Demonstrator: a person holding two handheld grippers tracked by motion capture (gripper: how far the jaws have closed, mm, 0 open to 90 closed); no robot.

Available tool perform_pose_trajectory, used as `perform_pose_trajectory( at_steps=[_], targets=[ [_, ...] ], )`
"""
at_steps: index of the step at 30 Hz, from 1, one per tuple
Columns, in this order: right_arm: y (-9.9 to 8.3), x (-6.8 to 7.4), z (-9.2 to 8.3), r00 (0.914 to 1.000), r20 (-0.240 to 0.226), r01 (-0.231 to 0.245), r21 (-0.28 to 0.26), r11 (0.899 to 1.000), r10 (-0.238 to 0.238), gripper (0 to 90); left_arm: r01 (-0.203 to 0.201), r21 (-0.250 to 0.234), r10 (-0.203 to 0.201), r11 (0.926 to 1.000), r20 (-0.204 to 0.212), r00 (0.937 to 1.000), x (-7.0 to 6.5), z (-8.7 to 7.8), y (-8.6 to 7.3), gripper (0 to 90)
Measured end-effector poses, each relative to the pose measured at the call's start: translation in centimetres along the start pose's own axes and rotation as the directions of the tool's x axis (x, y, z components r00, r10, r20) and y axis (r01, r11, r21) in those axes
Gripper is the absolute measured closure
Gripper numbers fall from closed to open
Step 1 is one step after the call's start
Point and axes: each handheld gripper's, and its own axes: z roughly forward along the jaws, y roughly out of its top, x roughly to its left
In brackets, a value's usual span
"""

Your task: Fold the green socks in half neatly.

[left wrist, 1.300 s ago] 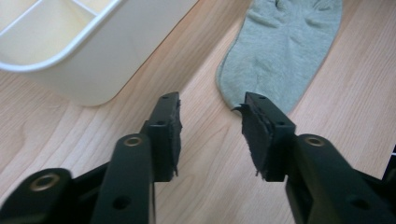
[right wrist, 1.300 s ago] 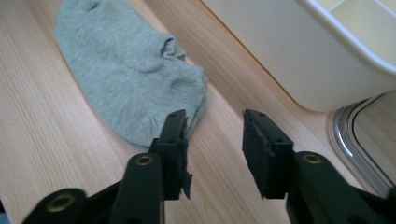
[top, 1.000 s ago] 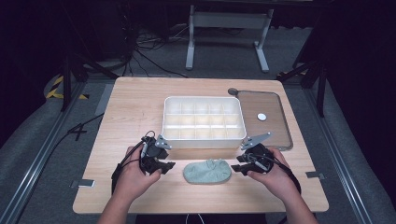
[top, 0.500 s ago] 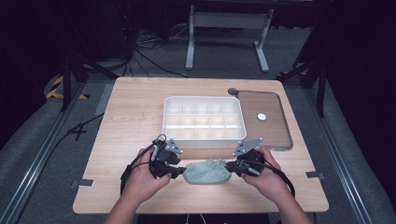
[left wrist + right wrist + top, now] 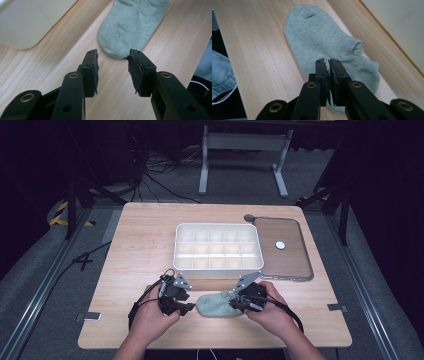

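The sock (image 5: 216, 303) lies flat on the surface (image 5: 145, 245), at 6 o'clock from the tray (image 5: 218, 247), not yet lifted. The right claw (image 5: 329, 65) has just been closing, and its jaws now pinch the sock's edge at the cuff end. The left claw (image 5: 113, 58) stands half open just short of the toe, gripping nothing. Judging by this, one end is secured and the other remains. The pinched fabric is hard to make out between the pads.

I can read no text, label, brand or number anywhere here: nothing printed on the things before me, and nothing on the surface they lie on. The black-and-yellow striped marking (image 5: 65, 212) on the floor to my left carries no writing that I can make out.
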Motion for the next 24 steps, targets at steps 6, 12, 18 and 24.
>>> perform_pose_trajectory(
  at_steps=[6,12,18,24],
  targets=[
    [0.3,0.9,1.4,0.9998,-0.011,0.014,0.010,1.000,-0.014,85.4,-0.008,0.025,0.008,0.9997,-0.003,1.0000,-0.2,0.5,0.1,59.3],
    [0.5,1.8,2.7,0.9990,-0.012,0.043,0.015,0.999,-0.043,84.9,0.008,0.036,-0.008,0.9993,-0.022,0.9997,-0.2,0.8,0.2,60.1],
    [0.2,2.1,3.2,0.9977,0.003,0.067,0.023,0.997,-0.067,85.7,0.071,0.021,-0.070,0.9973,-0.037,0.9969,0.3,0.8,-0.1,60.5],
    [0.1,2.1,3.3,0.9971,0.009,0.076,0.012,0.997,-0.076,86.1,0.181,-0.013,-0.182,0.9833,-0.064,0.9812,0.7,2.6,-0.2,56.7]
  ],
)
